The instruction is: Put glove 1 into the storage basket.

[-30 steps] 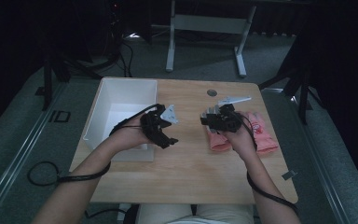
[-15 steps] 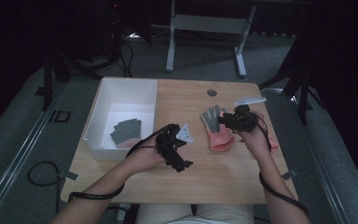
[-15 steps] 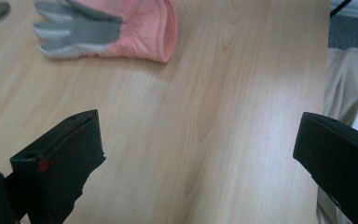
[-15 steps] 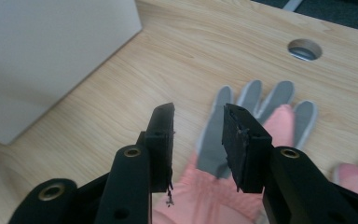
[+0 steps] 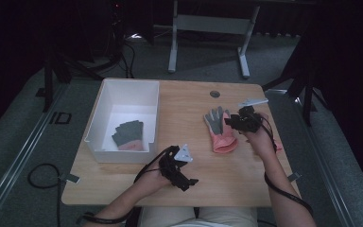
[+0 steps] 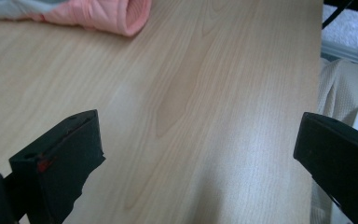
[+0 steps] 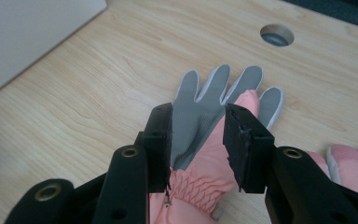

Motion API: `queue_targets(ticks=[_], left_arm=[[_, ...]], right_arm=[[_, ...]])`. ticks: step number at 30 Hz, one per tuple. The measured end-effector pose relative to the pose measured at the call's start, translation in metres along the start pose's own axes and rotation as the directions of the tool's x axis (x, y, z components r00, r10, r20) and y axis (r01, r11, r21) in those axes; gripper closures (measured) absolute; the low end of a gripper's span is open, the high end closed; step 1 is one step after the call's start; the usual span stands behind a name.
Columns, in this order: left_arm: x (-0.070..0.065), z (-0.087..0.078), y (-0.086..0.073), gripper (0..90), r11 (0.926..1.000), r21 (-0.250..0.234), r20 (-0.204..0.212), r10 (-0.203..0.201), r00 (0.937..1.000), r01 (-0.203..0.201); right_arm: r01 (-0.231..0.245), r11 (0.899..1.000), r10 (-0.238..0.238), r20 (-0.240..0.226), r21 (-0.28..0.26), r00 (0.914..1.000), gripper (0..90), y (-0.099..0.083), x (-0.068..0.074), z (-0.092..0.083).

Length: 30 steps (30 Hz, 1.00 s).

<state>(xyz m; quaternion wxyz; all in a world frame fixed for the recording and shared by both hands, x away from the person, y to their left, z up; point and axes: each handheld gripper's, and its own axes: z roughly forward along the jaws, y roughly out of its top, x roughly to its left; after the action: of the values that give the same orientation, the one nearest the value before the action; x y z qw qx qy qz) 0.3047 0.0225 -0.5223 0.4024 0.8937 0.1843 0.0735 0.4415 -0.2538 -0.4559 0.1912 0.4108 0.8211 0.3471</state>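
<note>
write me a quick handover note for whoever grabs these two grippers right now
Left gripper: jaws just opened wide, nothing between them, low over the near edge of the table.
Right gripper: jaws partly open over the pink and grey glove lying palm up at mid table; whether the pads press on it I can't tell.
White bin at the left end of the table: one glove in the bin already.
Another pink glove lies just right of the right gripper.
Done: one glove binned. Probably left: move the mid-table glove to the bin, then the other one.
</note>
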Motion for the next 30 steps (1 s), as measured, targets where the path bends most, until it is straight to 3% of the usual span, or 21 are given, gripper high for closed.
queue_targets(ticks=[4, 9, 11, 15, 16, 18, 19, 23, 25, 29, 30], left_arm=[[-0.008, 0.008, -0.015, 0.8, 0.9997, -0.022, -0.057, 0.003, 0.9984, -0.004], [-0.012, 0.014, -0.03, 0.8, 0.9989, -0.035, -0.052, -0.032, 0.9982, 0.03], [-0.016, 0.013, -0.033, 0.8, 0.9989, -0.046, -0.089, -0.015, 0.9959, 0.011], [-0.019, 0.011, -0.037, 0.8, 0.9973, -0.072, -0.125, -0.026, 0.9918, 0.017], [-0.019, 0.009, -0.041, 0.8, 0.9961, -0.076, -0.122, -0.053, 0.9911, 0.044], [-0.019, 0.006, -0.045, 0.8, 0.9935, -0.097, -0.132, -0.072, 0.9886, 0.059], [-0.02, 0.003, -0.048, 0.8, 0.9902, -0.119, -0.149, -0.091, 0.9847, 0.073], [-0.022, -0.001, -0.054, 0.8, 0.985, -0.156, -0.201, -0.105, 0.974, 0.074], [-0.021, -0.002, -0.055, 0.8, 0.9808, -0.174, -0.194, -0.121, 0.9735, 0.087], [-0.018, -0.002, -0.057, 0.8, 0.9799, -0.178, -0.201, -0.126, 0.9715, 0.09], [-0.018, -0.001, -0.058, 0.8, 0.9794, -0.181, -0.193, -0.125, 0.9733, 0.09]], right_arm=[[0.028, 0.999, -0.028, 0.008, 0.032, 0.9996, 62.7, 0.002, 0.002, 0.013], [0.087, 0.993, -0.088, 0.001, 0.081, 0.9962, 62.2, 0.009, 0.004, 0.032], [0.118, 0.988, -0.119, 0.008, 0.097, 0.9928, 62.2, 0.011, 0.006, 0.039], [0.133, 0.984, -0.133, -0.003, 0.117, 0.991, 61.5, 0.01, 0.008, 0.055], [0.134, 0.983, -0.136, 0.003, 0.126, 0.9908, 61.4, 0.009, 0.008, 0.059], [0.145, 0.98, -0.147, 0.011, 0.138, 0.989, 60.9, 0.006, 0.009, 0.066], [0.145, 0.979, -0.148, 0.013, 0.143, 0.9889, 60.9, 0.005, 0.01, 0.069], [0.153, 0.972, -0.162, 0.038, 0.178, 0.986, 59.3, -0.003, 0.01, 0.081], [0.16, 0.969, -0.171, 0.047, 0.187, 0.9841, 58.3, -0.007, 0.01, 0.085], [0.148, 0.972, -0.162, 0.06, 0.185, 0.985, 61.4, -0.011, 0.009, 0.089], [0.145, 0.971, -0.159, 0.056, 0.19, 0.9858, 68.6, -0.014, 0.012, 0.093]])
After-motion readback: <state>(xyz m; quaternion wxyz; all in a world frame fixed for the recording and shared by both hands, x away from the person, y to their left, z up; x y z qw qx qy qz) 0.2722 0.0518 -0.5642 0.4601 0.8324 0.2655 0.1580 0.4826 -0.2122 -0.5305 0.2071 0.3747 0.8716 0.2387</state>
